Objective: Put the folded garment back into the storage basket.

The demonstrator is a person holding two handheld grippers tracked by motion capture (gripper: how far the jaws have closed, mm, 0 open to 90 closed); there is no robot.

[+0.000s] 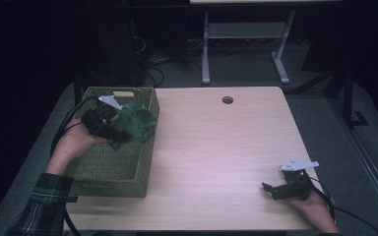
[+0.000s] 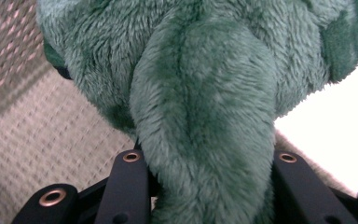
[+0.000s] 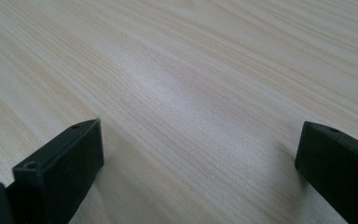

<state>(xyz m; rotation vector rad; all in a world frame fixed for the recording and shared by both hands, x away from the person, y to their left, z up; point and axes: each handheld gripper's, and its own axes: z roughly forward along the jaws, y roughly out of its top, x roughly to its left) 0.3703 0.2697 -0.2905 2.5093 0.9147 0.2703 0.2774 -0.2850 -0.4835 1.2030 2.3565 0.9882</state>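
A round hole (image 1: 227, 100) sits near the table's (image 1: 216, 147) far edge.

Green plush toy (image 1: 137, 123) clamped in left gripper (image 1: 109, 129), above woven basket (image 1: 113, 167).

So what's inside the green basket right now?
The basket shows bare woven floor near the person. The left gripper holds a green plush toy over its far end, hiding what lies beneath.

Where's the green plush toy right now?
In the high view it's at the left, the green plush toy held in the left gripper above the woven basket's far right corner.
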